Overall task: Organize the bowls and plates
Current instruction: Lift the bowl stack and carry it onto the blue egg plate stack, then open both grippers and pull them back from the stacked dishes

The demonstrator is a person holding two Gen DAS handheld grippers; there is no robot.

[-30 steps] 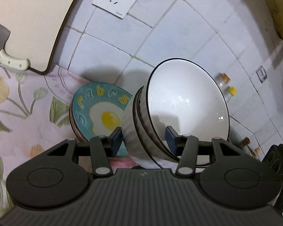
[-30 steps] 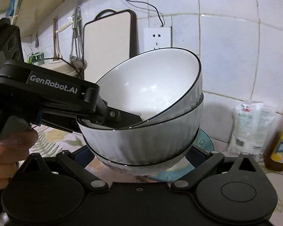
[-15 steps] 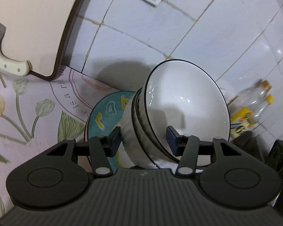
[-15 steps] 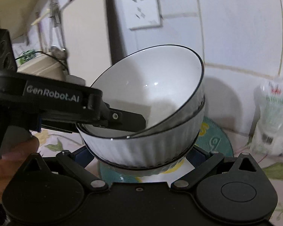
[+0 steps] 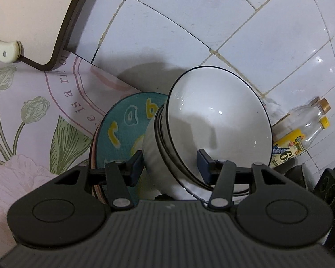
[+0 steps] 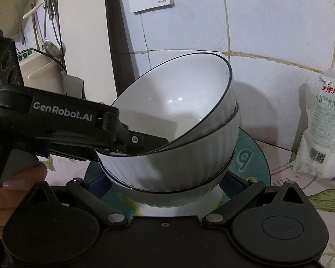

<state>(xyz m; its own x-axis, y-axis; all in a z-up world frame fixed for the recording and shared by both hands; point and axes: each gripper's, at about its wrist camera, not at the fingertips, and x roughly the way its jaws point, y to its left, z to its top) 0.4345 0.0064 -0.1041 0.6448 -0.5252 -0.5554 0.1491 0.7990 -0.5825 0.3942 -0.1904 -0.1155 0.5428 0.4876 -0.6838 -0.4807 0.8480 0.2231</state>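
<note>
1. Gripping the rim of a nested stack of white bowls (image 5: 212,120), the left gripper (image 5: 169,163) stands partly closed, one finger inside the top bowl and the other against the ribbed outer wall, at the lower centre of its own view.
2. The right gripper (image 6: 165,183) straddles the base of the stack from below, wide apart; its pads seem to press the ribbed sides, though the tips are mostly hidden behind the bowls.
3. The stack hangs tilted just above the teal egg-pattern plate (image 6: 252,158), which lies on the floral tablecloth (image 5: 22,122) near the tiled wall (image 6: 279,33).
4. Glazed ceramic is stiff, slick, fairly heavy and chips easily; the loose top bowl may slide.
5. Rim pinch plus under-base support looks the safest hold.
</note>
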